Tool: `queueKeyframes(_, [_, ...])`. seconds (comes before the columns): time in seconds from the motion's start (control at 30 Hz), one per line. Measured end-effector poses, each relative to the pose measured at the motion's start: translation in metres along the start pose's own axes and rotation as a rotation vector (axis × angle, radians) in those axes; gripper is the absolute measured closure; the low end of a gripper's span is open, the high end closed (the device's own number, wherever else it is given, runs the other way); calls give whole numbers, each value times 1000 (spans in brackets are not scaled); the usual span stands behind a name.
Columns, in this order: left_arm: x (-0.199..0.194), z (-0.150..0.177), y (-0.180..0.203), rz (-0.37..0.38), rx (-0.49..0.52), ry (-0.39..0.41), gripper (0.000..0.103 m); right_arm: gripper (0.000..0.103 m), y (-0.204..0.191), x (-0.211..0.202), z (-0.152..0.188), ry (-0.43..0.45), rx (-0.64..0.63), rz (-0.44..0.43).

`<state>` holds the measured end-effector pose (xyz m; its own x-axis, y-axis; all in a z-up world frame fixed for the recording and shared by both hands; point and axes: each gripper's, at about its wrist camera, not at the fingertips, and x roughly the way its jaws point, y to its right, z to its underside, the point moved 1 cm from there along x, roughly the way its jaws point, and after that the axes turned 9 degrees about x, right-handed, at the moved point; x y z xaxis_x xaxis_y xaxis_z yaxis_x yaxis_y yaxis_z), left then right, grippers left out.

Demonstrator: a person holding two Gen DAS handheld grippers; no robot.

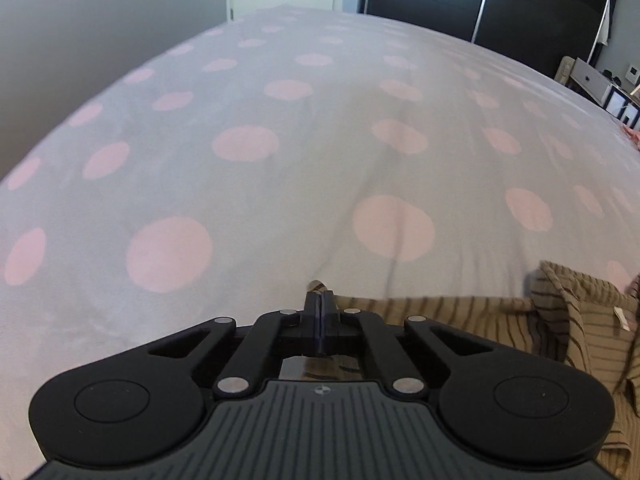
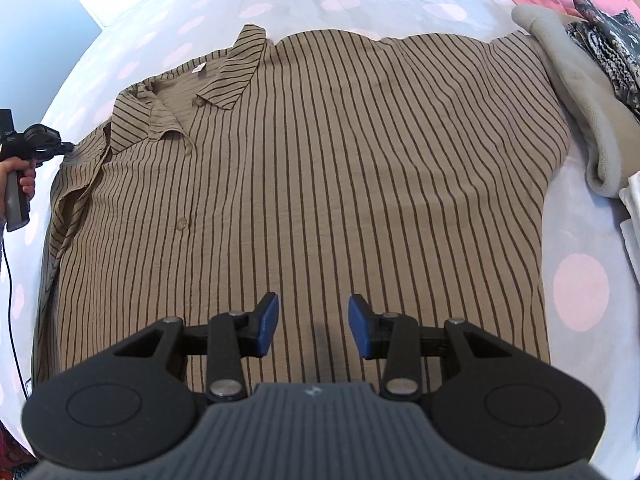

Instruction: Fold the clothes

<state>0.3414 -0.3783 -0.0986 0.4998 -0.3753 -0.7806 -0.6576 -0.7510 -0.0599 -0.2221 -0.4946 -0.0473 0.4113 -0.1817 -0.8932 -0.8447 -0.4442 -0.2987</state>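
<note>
- Left gripper point(image 1: 320, 300) is clenched, its 2 black fingers pressed together on a small pinch of the striped shirt point(image 2: 304, 168) at the garment's edge
- Right gripper point(image 2: 313, 326) is released: its blue pads point(image 2: 269, 320) stand apart above the lower front of the shirt, with nothing between them
- Shirt, tan with thin dark stripes, lies spread flat and buttoned on the dotted bedspread point(image 1: 248, 184), collar point(image 2: 224, 76) toward the upper left in the right wrist view
- A hand point(image 2: 18, 178) grips the left gripper's handle beside the shirt's shoulder
- Grey fleece garment point(image 2: 580, 112) lies just beside the shirt's far side, a dark patterned cloth point(image 2: 608, 40) on top of it
</note>
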Motion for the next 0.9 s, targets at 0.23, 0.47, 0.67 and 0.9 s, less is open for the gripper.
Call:
queueKeyframes(0.23, [6, -8, -1, -97, 30, -6, 103, 61, -4, -2, -1, 12, -22, -20])
queueKeyframes(0.47, [-11, -3, 12, -118, 96, 1, 88, 61, 5, -3, -11, 53, 4, 13])
queueKeyframes(0.67, [-58, 10, 24, -76, 163, -2, 77, 61, 43, -12, -37, 177, 20, 74])
queueKeyframes(0.9, [-98, 43, 37, -50, 211, -33, 68, 61, 119, -18, -109, 310, 82, 133])
